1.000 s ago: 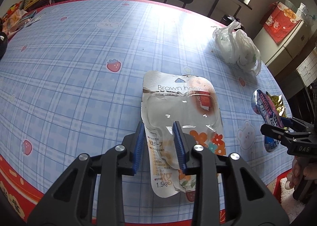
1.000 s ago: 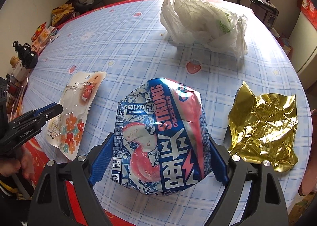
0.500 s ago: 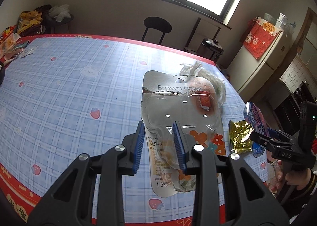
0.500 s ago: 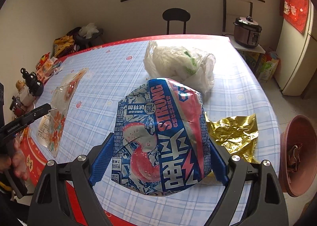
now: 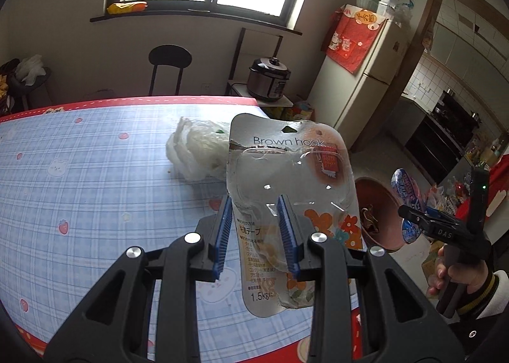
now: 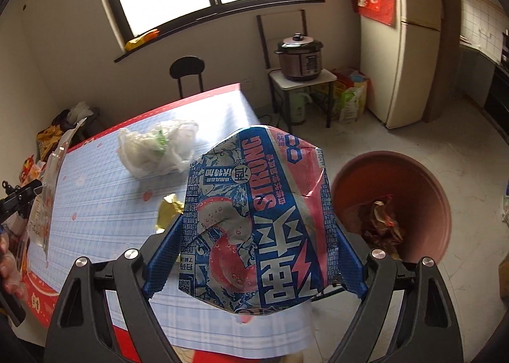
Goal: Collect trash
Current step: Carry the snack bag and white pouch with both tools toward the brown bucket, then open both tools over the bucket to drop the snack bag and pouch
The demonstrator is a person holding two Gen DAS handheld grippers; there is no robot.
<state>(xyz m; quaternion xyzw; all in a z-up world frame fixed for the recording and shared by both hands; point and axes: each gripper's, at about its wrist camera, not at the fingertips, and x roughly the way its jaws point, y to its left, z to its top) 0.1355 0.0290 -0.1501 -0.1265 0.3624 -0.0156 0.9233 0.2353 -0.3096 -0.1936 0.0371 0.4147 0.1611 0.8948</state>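
My left gripper [image 5: 256, 229] is shut on a clear "Brown hook" blister pack [image 5: 291, 194] and holds it up above the table's right edge. My right gripper [image 6: 254, 229] is shut on a flattened blue and pink drink can [image 6: 259, 223] and holds it in the air beside the table, left of a brown basin [image 6: 413, 169] on the floor with trash inside. The basin also shows in the left wrist view [image 5: 378, 201], partly behind the pack. The right gripper and can show in the left wrist view [image 5: 410, 201].
A crumpled white plastic bag [image 6: 156, 147] and a gold foil wrapper [image 6: 170, 210] lie on the blue checked table [image 5: 95, 178]. A black chair [image 5: 170, 67], a rice cooker [image 6: 300, 56] on a small stand and a fridge [image 6: 410, 38] stand beyond.
Both grippers rose off the table and swung right with their loads. The basin on the floor came into fuller view under the right gripper.
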